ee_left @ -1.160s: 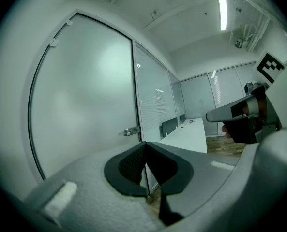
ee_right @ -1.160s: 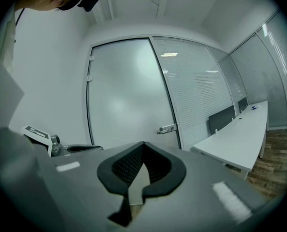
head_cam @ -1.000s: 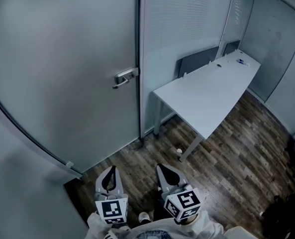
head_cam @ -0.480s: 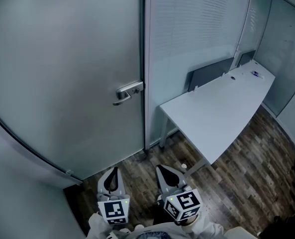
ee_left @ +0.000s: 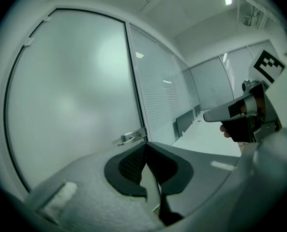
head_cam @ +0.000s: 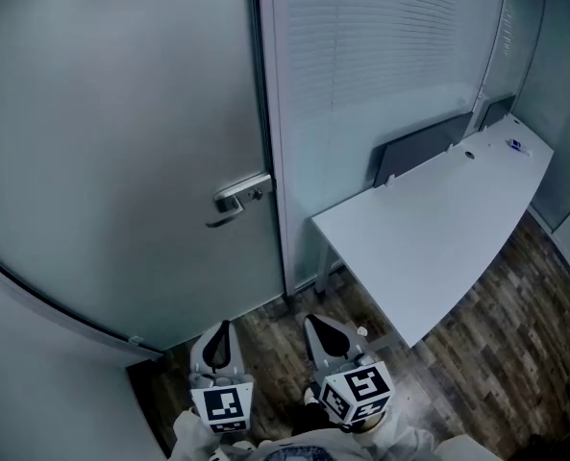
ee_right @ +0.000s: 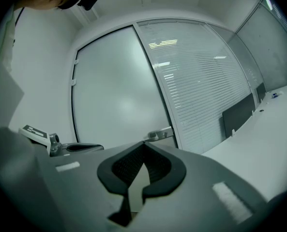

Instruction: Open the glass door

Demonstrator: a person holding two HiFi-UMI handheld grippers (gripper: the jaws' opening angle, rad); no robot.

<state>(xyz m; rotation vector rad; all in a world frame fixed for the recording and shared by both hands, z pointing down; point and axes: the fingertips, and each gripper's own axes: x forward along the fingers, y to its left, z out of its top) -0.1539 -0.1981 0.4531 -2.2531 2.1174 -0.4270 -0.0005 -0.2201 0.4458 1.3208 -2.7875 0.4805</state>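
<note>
Glass-walled office | glass door shut | left hand-held gripper, right hand-held gripper: jaws together, empty, well short of lever handle | best: press lever's free end down before swinging.

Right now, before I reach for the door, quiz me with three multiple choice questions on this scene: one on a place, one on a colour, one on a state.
1. Where on the glass door is the handle?
A at its left edge
B in its middle
C near its right edge

2. What colour is the desk top?
A white
B black
C red

3. How do the jaws of the left gripper stand?
A wide apart
B together, nothing between them
C clamped on the handle

Answers:
1 C, the lever sits right beside the door's right-hand edge.
2 A, it shows white against the dark wood floor.
3 B, the left gripper view shows the jaws meeting, with the handle well ahead of them.
</note>
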